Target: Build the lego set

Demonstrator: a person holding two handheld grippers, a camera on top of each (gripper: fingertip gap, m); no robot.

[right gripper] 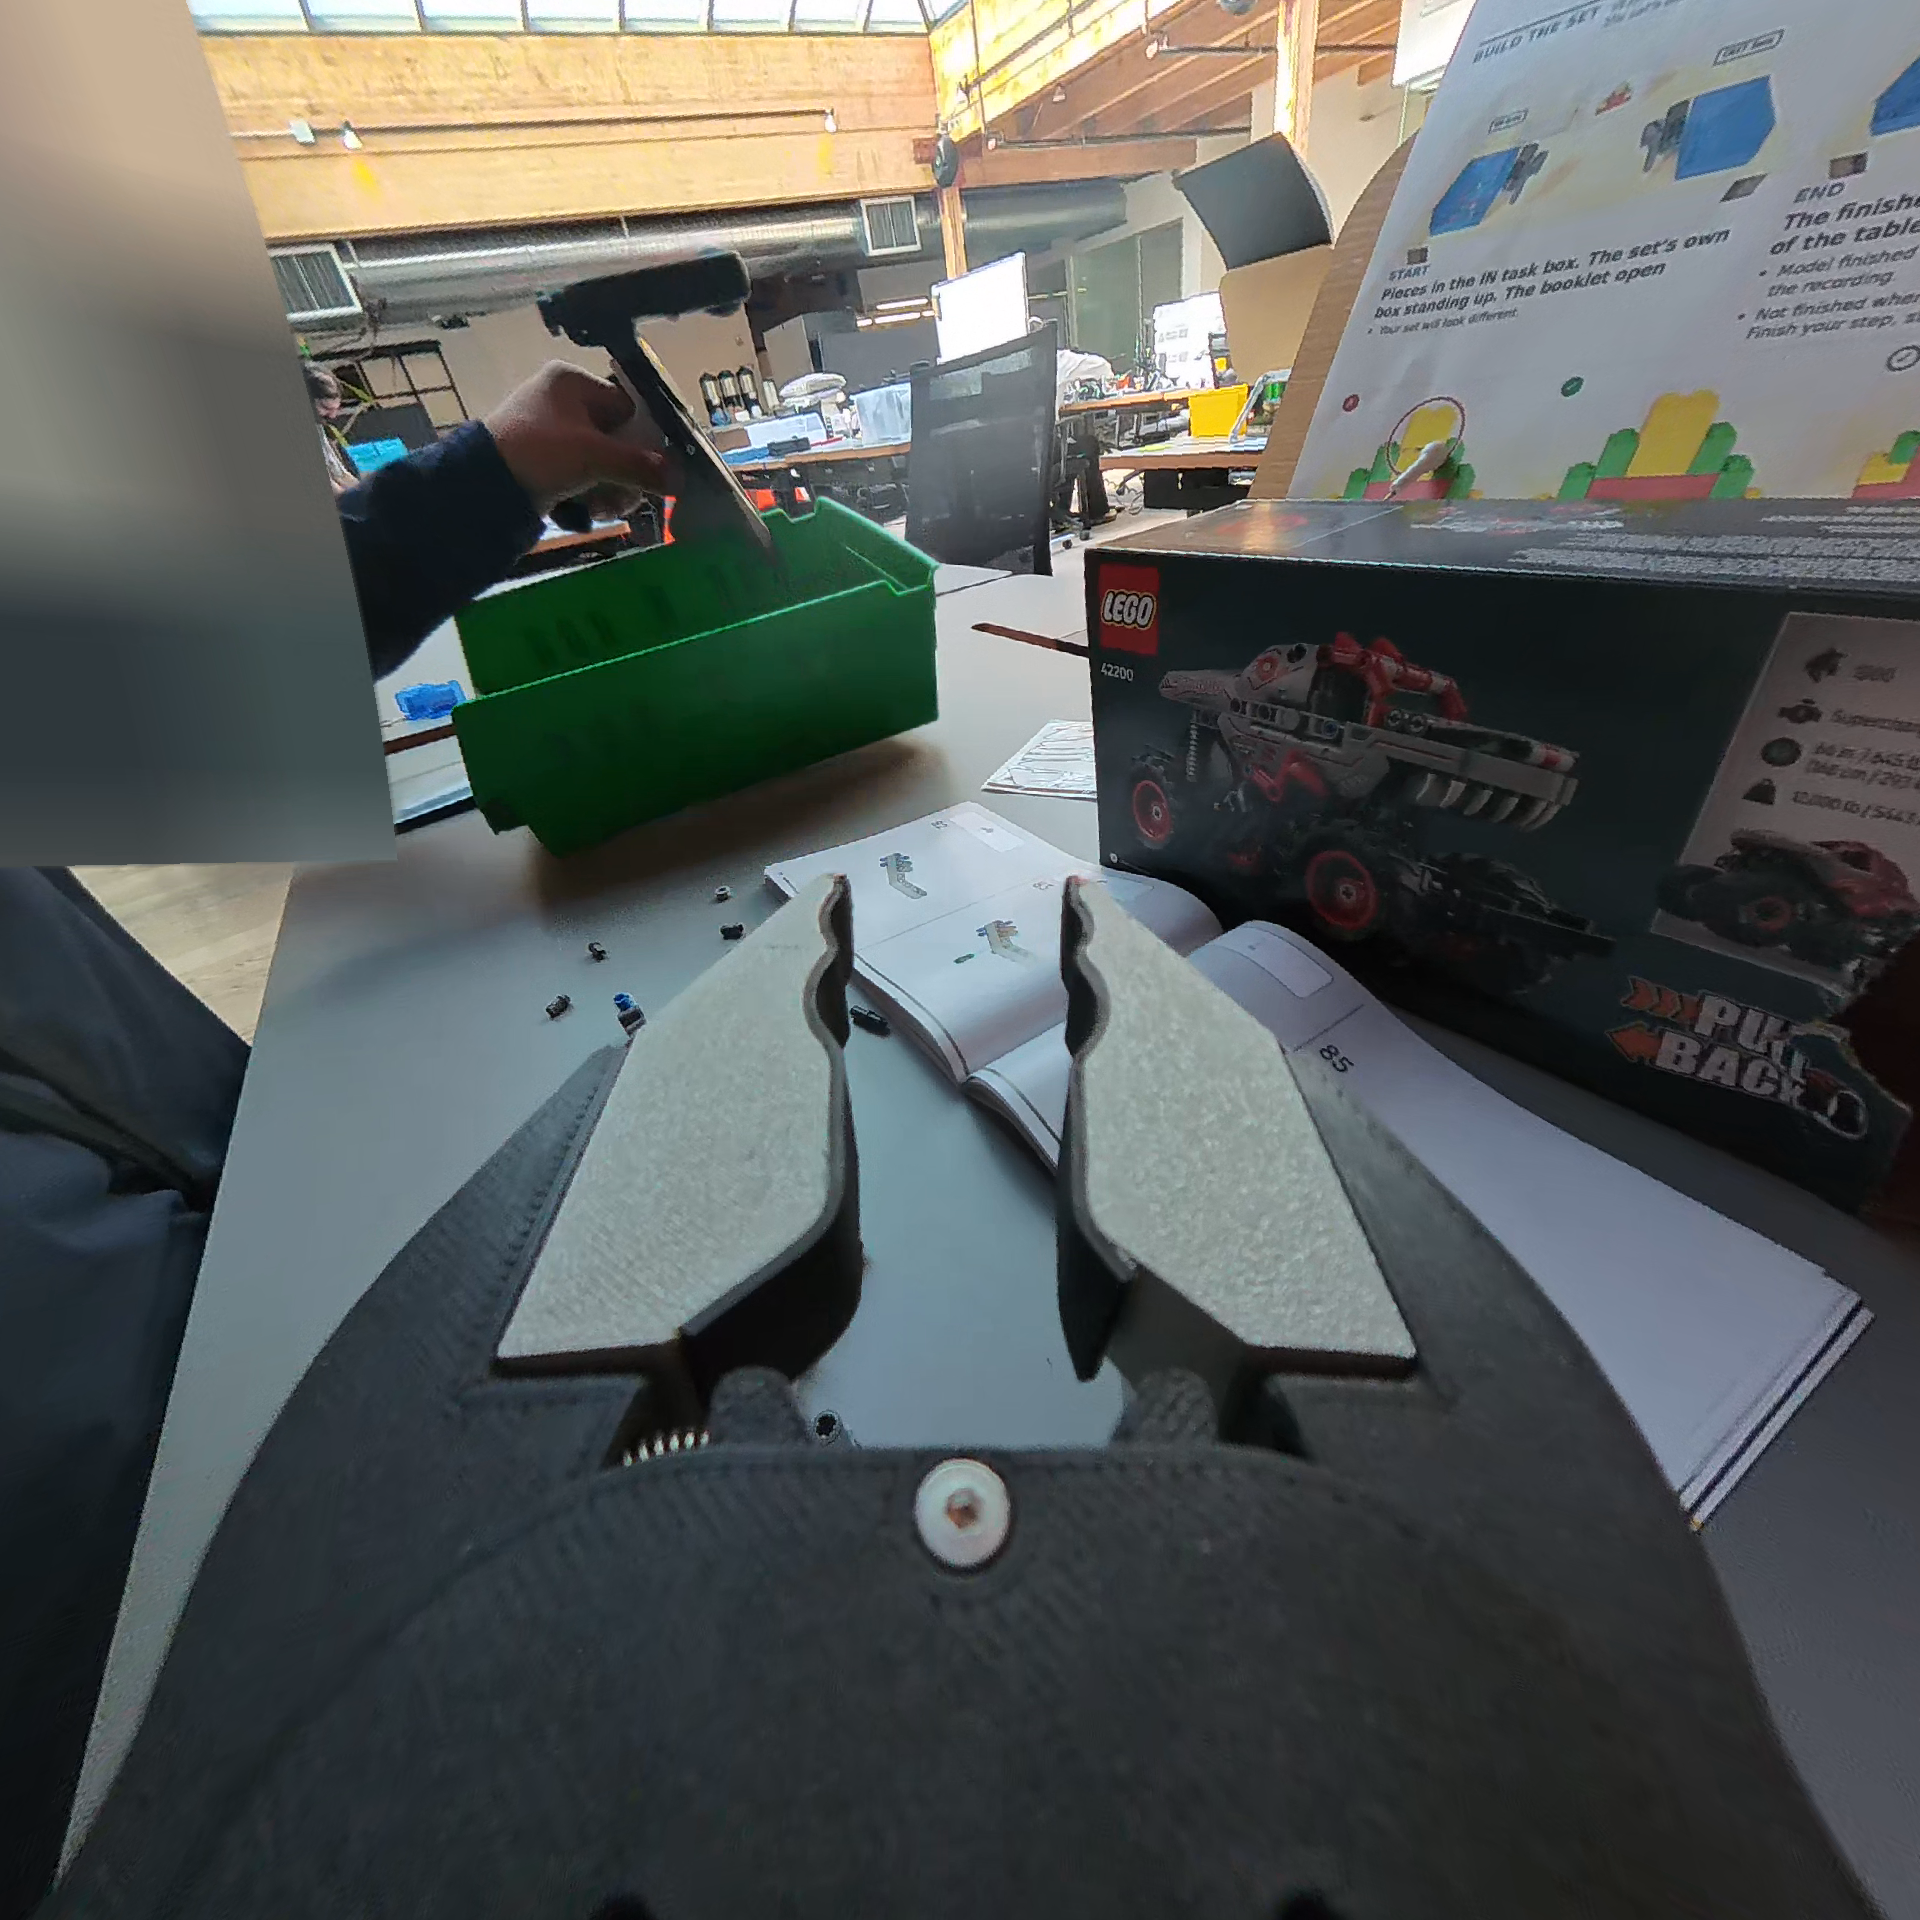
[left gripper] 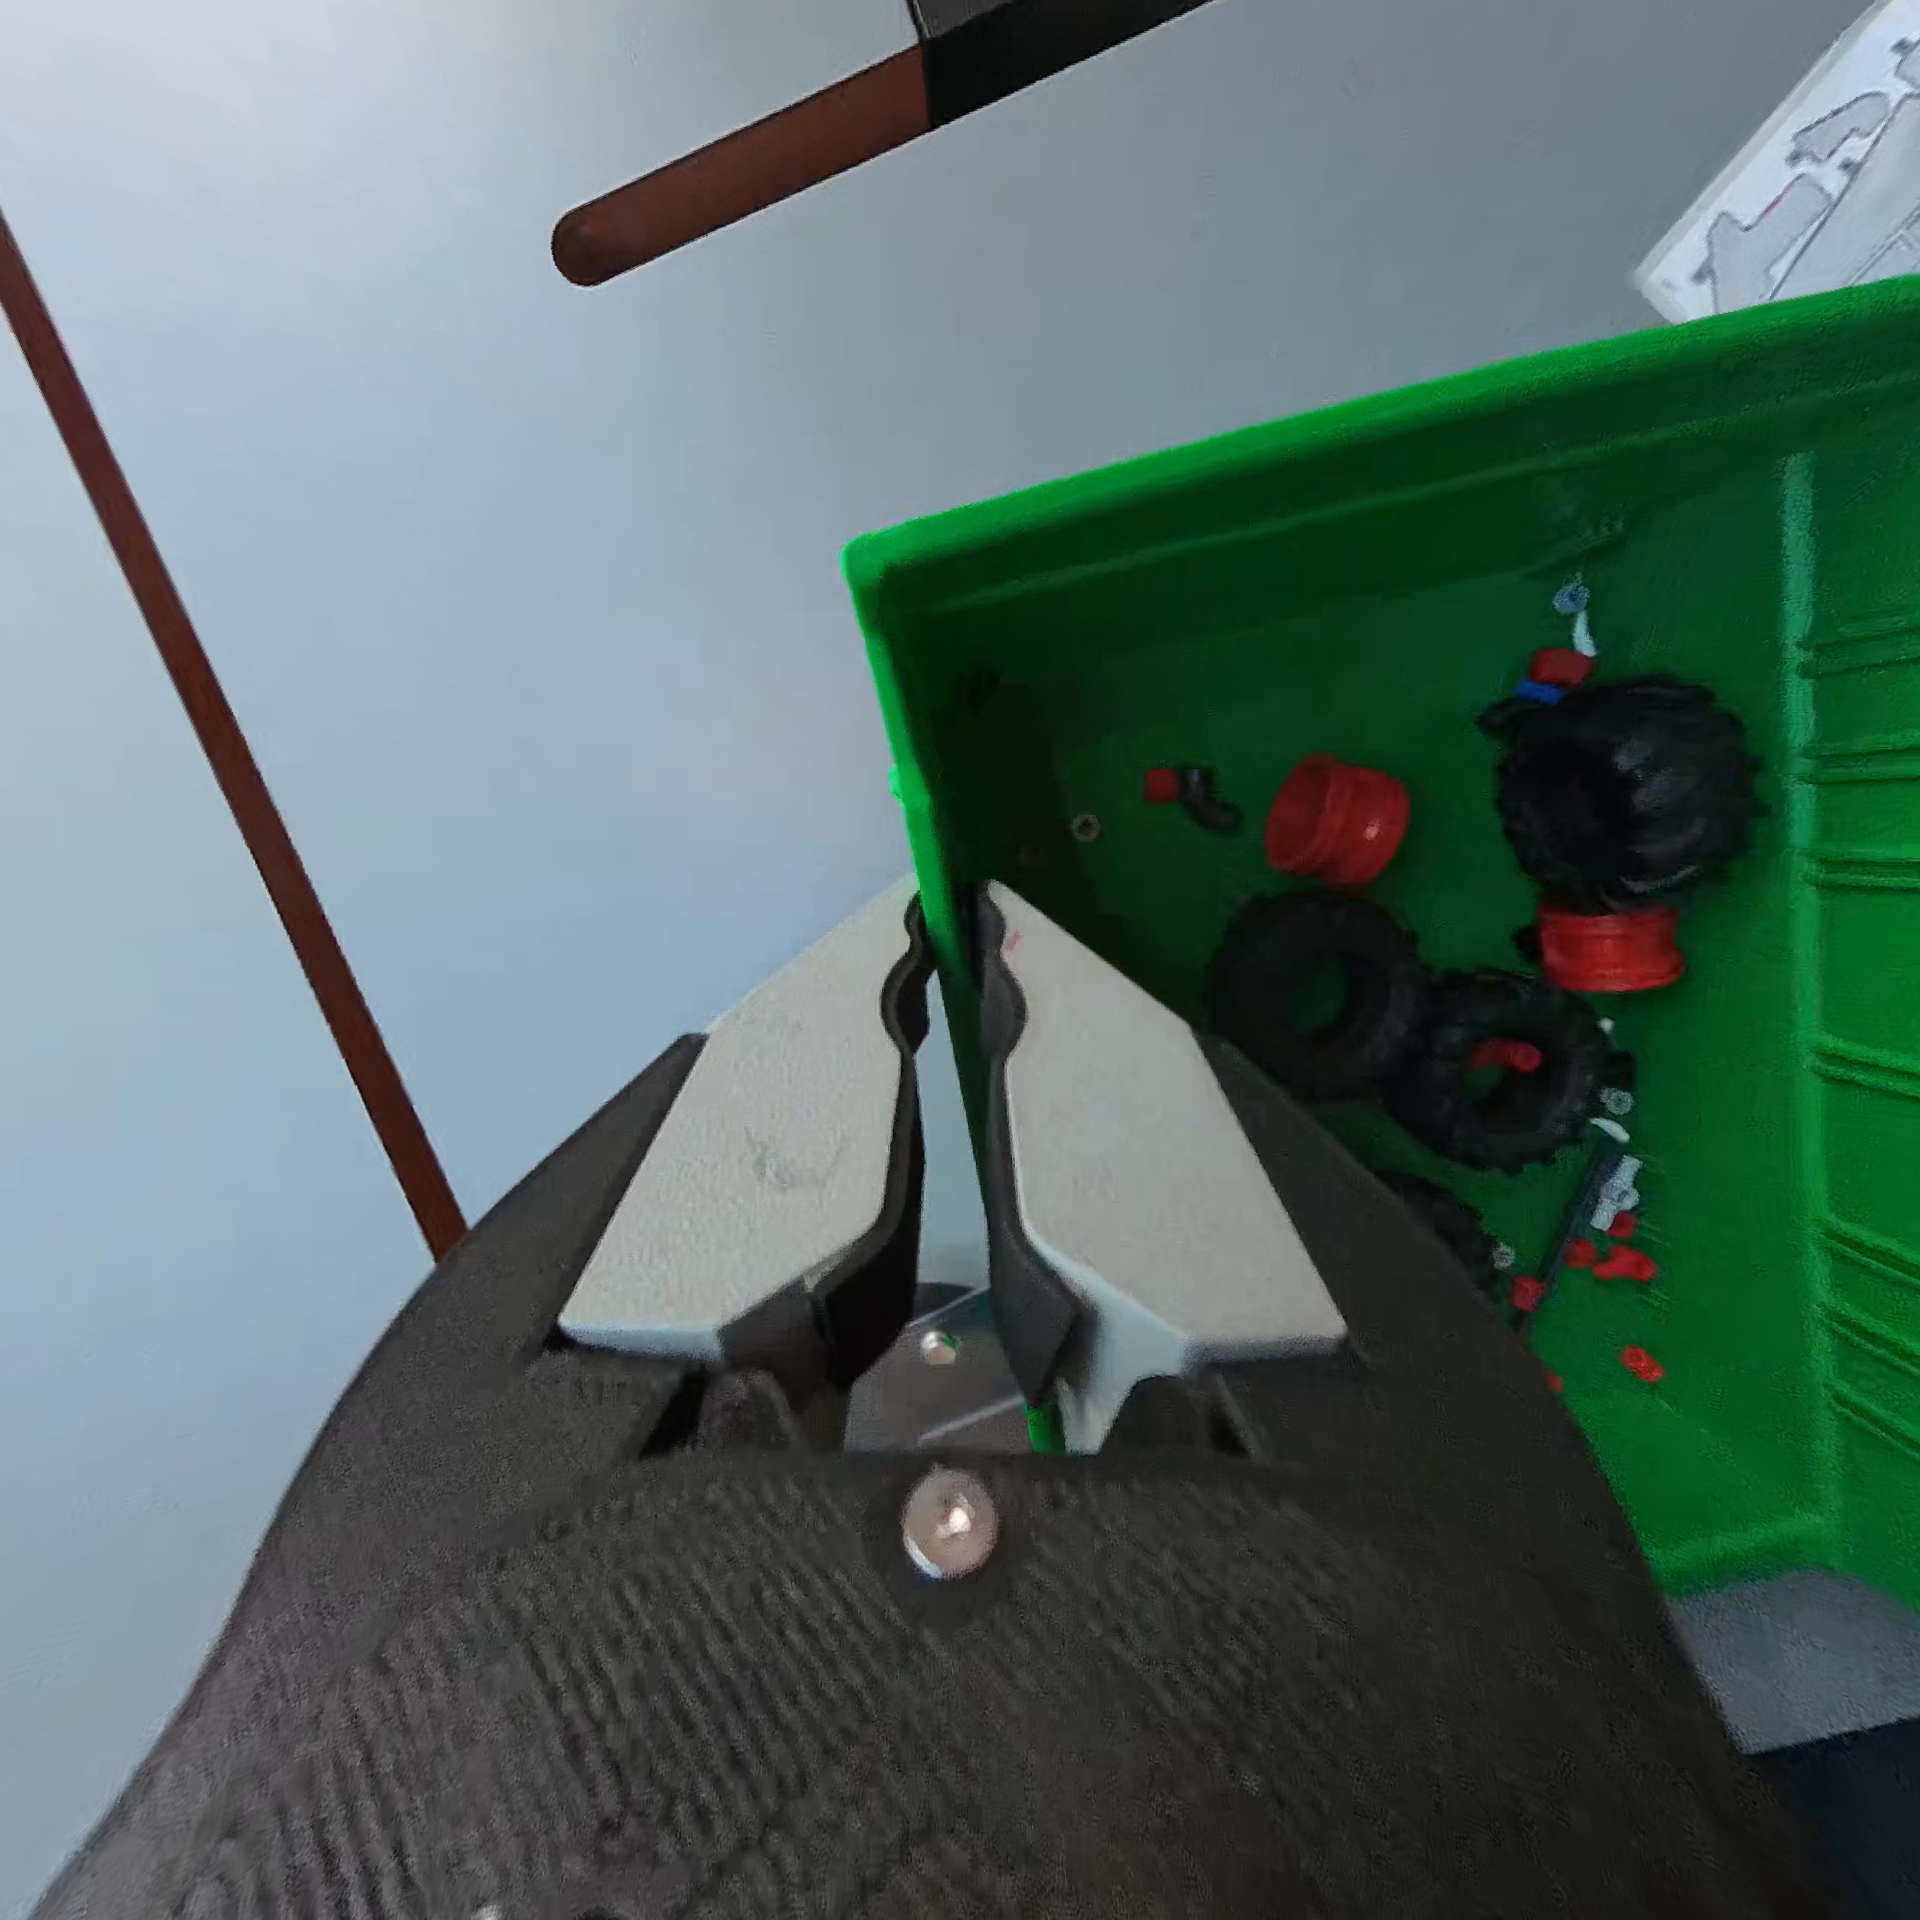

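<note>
On the bin's thin wall, the green bin [left gripper: 1351, 623] is pinched by the left gripper [left gripper: 951, 914]; stiff, light plastic, probably tips easily; right gripper [right gripper: 951, 894] is left apart, empty.

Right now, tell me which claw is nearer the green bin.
Left. The left claw is clamped on the green bin wall, tilting it. The right claw hovers open over the instruction booklet, well short of the bin across the table.

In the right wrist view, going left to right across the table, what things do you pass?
Small dark pins scattered on the table → green bin, whose wall the left gripper pinches → open instruction booklet → the set's box. The right gripper is open and empty.
</note>
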